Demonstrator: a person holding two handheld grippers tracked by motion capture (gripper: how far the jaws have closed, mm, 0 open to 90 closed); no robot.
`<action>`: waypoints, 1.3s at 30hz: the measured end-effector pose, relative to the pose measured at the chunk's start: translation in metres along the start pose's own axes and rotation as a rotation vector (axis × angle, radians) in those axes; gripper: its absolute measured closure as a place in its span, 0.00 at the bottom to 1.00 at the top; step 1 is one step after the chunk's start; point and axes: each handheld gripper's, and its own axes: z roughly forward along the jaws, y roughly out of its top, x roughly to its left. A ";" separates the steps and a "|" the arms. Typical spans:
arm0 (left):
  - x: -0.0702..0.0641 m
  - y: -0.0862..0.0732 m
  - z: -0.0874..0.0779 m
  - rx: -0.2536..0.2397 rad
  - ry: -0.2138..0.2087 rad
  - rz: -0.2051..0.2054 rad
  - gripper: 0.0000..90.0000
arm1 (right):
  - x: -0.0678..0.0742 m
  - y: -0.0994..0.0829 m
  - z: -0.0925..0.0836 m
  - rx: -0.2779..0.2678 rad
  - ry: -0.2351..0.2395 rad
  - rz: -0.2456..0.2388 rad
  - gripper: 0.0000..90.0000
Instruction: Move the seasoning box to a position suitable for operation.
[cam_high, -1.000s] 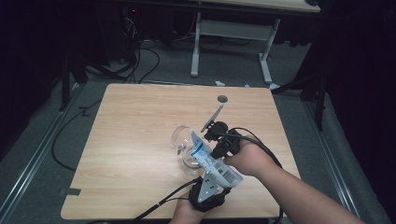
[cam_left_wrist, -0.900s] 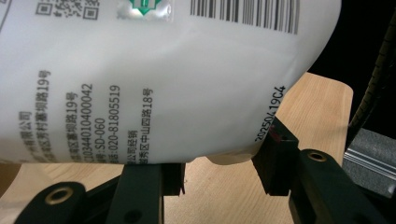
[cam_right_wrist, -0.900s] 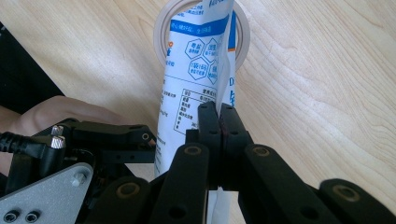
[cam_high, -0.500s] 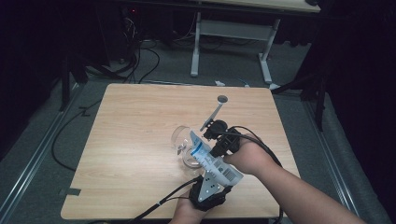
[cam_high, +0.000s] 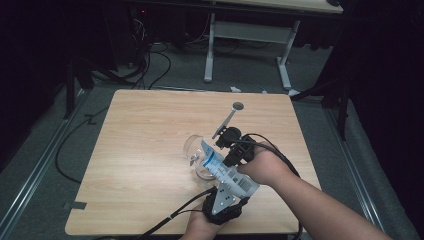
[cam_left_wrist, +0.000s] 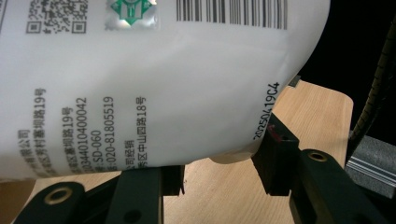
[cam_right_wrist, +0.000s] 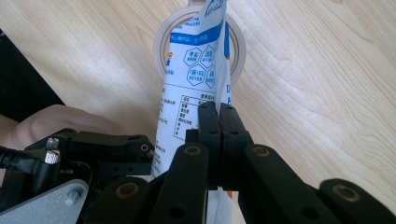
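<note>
A white and blue printed pouch (cam_high: 222, 170) hangs tilted over a clear glass jar (cam_high: 194, 149) on the wooden table (cam_high: 140, 130). My left gripper (cam_high: 226, 199) holds the pouch's lower end from the near side. In the left gripper view the white back of the pouch (cam_left_wrist: 140, 79), with barcode and print, sits between the black jaws of my left gripper (cam_left_wrist: 219, 163). My right gripper (cam_high: 233, 150) is shut on the pouch's thin side edge. In the right gripper view my right gripper (cam_right_wrist: 218, 121) pinches the pouch (cam_right_wrist: 191, 88), whose top points into the jar's round mouth (cam_right_wrist: 161, 42).
A thin grey rod with a round end (cam_high: 229, 116) lies on the table just beyond my right gripper. Black cables (cam_high: 170, 217) trail off the near table edge. A white desk frame (cam_high: 245, 35) and floor cables stand beyond the far edge.
</note>
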 end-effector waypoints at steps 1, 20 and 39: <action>0.000 0.000 0.000 -0.001 0.000 0.000 0.66 | 0.000 0.000 0.000 0.000 -0.002 0.000 1.00; 0.001 0.001 0.000 -0.002 0.004 0.003 0.66 | 0.000 0.002 -0.001 0.006 0.000 -0.001 1.00; 0.001 0.003 0.001 -0.010 0.007 -0.002 0.66 | -0.001 0.003 -0.002 -0.001 0.001 -0.014 1.00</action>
